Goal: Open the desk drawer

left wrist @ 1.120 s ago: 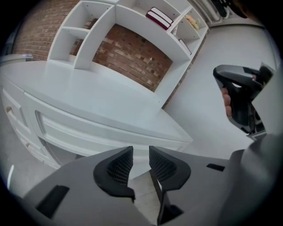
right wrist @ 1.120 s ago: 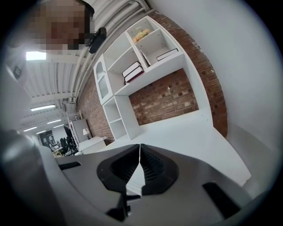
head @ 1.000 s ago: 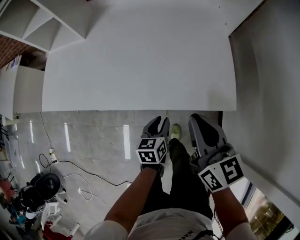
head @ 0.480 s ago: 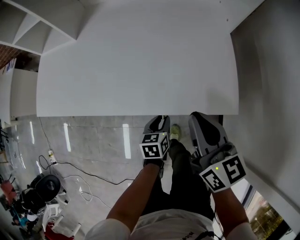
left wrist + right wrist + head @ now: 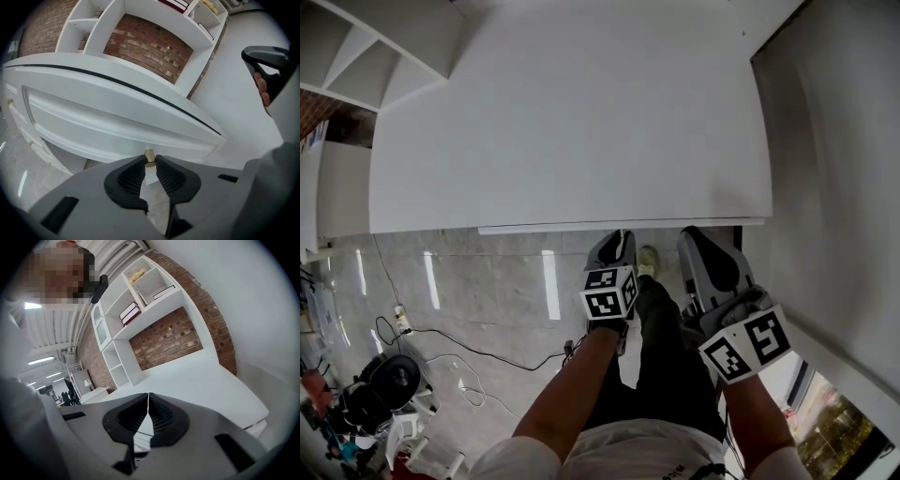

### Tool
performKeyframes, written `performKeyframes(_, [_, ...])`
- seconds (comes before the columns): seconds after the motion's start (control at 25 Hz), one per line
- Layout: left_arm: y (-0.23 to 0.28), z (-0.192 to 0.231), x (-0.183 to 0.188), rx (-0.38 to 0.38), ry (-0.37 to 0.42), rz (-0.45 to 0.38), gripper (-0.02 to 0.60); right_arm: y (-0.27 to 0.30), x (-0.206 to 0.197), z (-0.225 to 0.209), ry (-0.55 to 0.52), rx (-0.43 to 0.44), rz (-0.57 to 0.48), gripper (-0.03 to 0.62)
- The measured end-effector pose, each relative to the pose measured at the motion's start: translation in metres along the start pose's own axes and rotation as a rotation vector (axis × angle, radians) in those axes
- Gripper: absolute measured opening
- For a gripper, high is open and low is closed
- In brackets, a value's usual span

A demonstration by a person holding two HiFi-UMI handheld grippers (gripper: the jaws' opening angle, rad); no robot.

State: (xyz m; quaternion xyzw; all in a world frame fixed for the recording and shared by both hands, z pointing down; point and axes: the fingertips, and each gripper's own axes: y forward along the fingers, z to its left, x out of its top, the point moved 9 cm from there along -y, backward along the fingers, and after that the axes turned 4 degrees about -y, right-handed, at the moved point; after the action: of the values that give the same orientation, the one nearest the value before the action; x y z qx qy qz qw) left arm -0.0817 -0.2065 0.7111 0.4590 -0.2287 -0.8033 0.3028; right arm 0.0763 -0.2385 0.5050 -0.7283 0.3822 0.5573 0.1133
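The white desk (image 5: 581,122) is seen filling the upper head view. Its drawer front (image 5: 108,122) is found at twelve o'clock from the left gripper (image 5: 150,165), whose jaws are being closed on the brass knob (image 5: 149,157), pinched at their tips, presumably for pulling. At three o'clock, the right gripper (image 5: 148,399) is kept closed and empty, judged to be idle.

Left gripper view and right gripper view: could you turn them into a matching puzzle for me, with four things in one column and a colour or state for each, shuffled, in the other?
Things:
1. left gripper
2. right gripper
3. drawer knob
4. back wall

Colours or states:
a. red brick
b. jaws together, nothing between them
c. brass-coloured
d. jaws on either side of the knob

Pairs: 1-d, 2-b, 3-c, 4-a.

The left gripper's jaws are closing, with the drawer knob between them.
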Motion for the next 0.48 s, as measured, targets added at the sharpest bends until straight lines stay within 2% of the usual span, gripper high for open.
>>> performKeyframes(0.48, [-0.05,-0.005,-0.058,-0.011,0.02,0.049,0.083,-0.053,-0.019,0.025,0.015,-0.055,-0.015,0.018])
